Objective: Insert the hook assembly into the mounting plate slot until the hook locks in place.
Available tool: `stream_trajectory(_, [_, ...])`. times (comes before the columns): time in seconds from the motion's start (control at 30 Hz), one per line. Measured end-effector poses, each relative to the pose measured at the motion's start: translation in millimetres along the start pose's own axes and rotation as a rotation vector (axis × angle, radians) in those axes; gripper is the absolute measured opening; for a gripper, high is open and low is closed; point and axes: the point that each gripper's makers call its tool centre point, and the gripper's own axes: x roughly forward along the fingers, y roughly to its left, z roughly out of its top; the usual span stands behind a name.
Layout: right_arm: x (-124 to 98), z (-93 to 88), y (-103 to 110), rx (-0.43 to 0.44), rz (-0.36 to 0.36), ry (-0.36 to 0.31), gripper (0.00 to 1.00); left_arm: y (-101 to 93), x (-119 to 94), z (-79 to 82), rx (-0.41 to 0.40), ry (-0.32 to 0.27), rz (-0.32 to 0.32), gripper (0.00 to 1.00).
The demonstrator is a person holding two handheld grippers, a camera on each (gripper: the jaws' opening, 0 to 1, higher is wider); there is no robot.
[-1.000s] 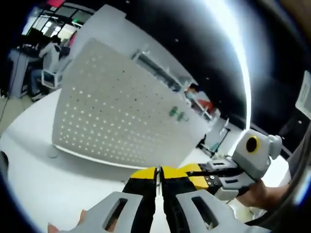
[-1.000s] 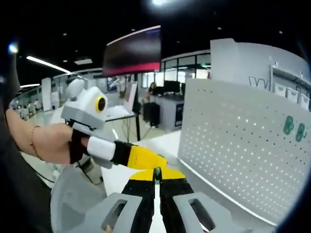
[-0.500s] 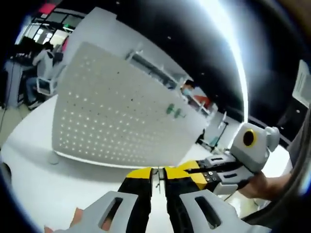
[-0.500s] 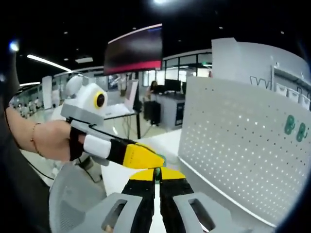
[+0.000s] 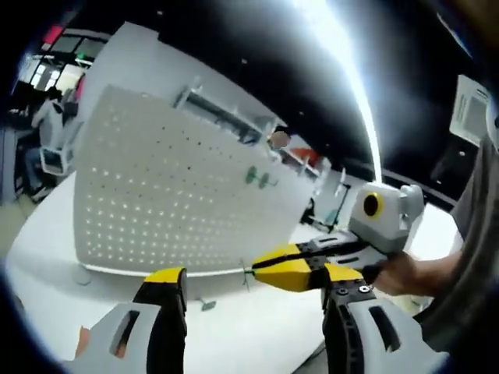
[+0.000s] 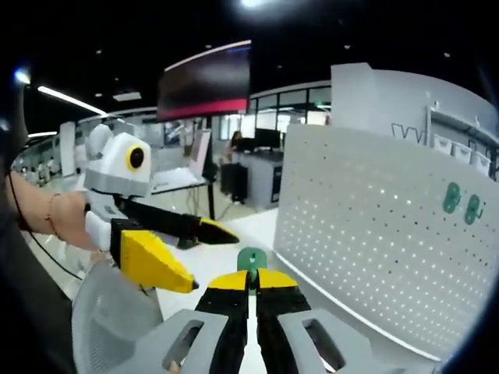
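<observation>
White perforated metal makes up the biggest thing here: the mounting plate (image 5: 164, 195), a pegboard standing upright on the white table (image 5: 257, 335). In the left gripper view it stands on the far left side of the table; in the right gripper view the same mounting plate (image 6: 374, 234) rises on the right, with its lower edge running along the table (image 6: 226, 249). Two small green hooks (image 5: 257, 178) are already on the board near its upper right part (they show again as green hooks (image 6: 460, 204) at the right edge of the right gripper view).

The left gripper (image 5: 253, 300) has its yellow-tipped jaws spread wide apart, with nothing between them. In the right gripper view that left gripper (image 6: 191, 261) comes in from the left, a hand (image 6: 66, 222) around its handle, the two jaws splayed and empty.

The right gripper (image 6: 252, 282) has its jaws clenched tight on the hook assembly (image 6: 251, 261), whose green rounded head sticks up just above the yellow tips. It sits near the plate's lower left corner but apart from it. In the left gripper view the right gripper (image 5: 253, 269) reaches in from the right, jaws pressed together, with a thin piece of the hook assembly (image 5: 246, 275) at its tip (too small to make out well), between the left gripper's open jaws and in front of the board's lower edge.
</observation>
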Motion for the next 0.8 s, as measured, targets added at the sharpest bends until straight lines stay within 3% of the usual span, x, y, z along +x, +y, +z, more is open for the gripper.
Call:
stream_trajectory(0.13, [-1.0,-1.0,-3.1,0.005,-0.013,0.0,0.0,-7.5,0.8,-5.2,0.082,0.04,-0.004,0.86])
stream_trajectory(0.23, [-2.3,-0.1,-5.9,0.01,-0.024,-0.007,0.0,-12.3,1.8,-8.8,0.099,0.065,-0.005,0.92])
stream_trajectory(0.37, [-2.8,-0.5,-9.6,0.022,-0.039,-0.014,0.0,-11.1,0.9,-15.1,0.109,0.114,0.012,0.88])
stream_trajectory(0.6, [-3.6,-1.5,-14.7,0.028,-0.058,-0.019,0.0,-7.7,1.0,-10.4,0.12,0.093,0.039,1.0])
stream_trajectory(0.7, [-4.5,-2.3,-18.4,0.035,-0.073,-0.024,0.0,1.1,-1.4,-3.7,0.178,0.082,0.101,1.0])
stream_trajectory(0.8, [-5.8,-3.2,-22.6,0.044,-0.091,-0.031,0.0,1.2,-2.3,-4.2,0.186,0.085,0.108,1.0])
